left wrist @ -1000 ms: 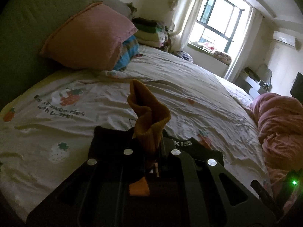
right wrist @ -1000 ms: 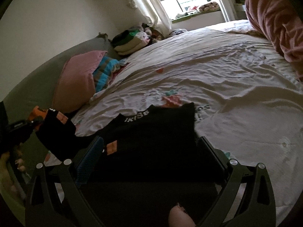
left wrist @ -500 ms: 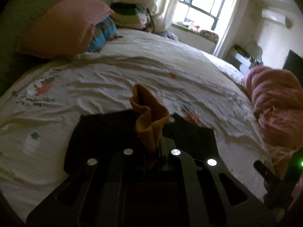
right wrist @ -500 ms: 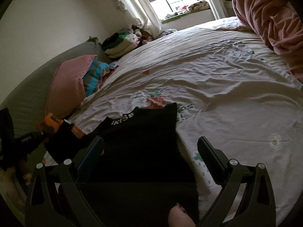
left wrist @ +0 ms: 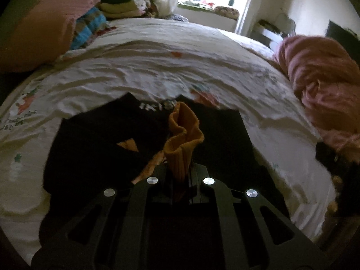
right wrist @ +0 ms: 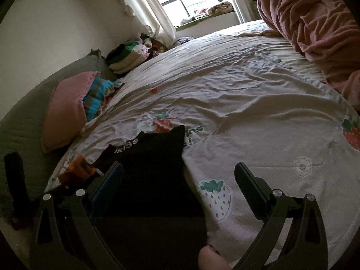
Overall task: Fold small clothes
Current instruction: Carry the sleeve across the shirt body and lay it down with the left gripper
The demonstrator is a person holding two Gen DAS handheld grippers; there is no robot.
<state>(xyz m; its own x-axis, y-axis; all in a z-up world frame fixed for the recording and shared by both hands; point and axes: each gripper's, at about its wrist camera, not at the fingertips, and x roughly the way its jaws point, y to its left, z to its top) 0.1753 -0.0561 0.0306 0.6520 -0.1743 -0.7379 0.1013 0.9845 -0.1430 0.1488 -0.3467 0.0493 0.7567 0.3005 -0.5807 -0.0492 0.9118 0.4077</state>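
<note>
Nearest the lens in the left wrist view, the left gripper (left wrist: 182,175) has its jaws clamped on the orange ribbed cuff (left wrist: 183,135) of a small black garment (left wrist: 101,139), which stands up bunched between the fingers; the garment itself lies spread on the strawberry-print sheet (left wrist: 146,74), its white lettering at the far edge, with a dark fold and an orange patch just left of the cuff; in the right wrist view the right gripper (right wrist: 178,184) hangs with its jaws wide apart and nothing between them, its left finger over the garment's near part, its right finger over bare sheet; a fingertip (right wrist: 212,258) shows at the bottom edge; beyond the garment sit a pink pillow (right wrist: 65,110) and, farther still, a stack of folded laundry (right wrist: 126,56) below the window; a pink blanket (right wrist: 310,22) lies well to the garment's right. The likely trouble: the cuff is pinched in a lump, so laying it across the body may leave a crooked, rumpled fold; with the right gripper pinning nothing, the whole garment could drag along the sheet with the pull.
</note>
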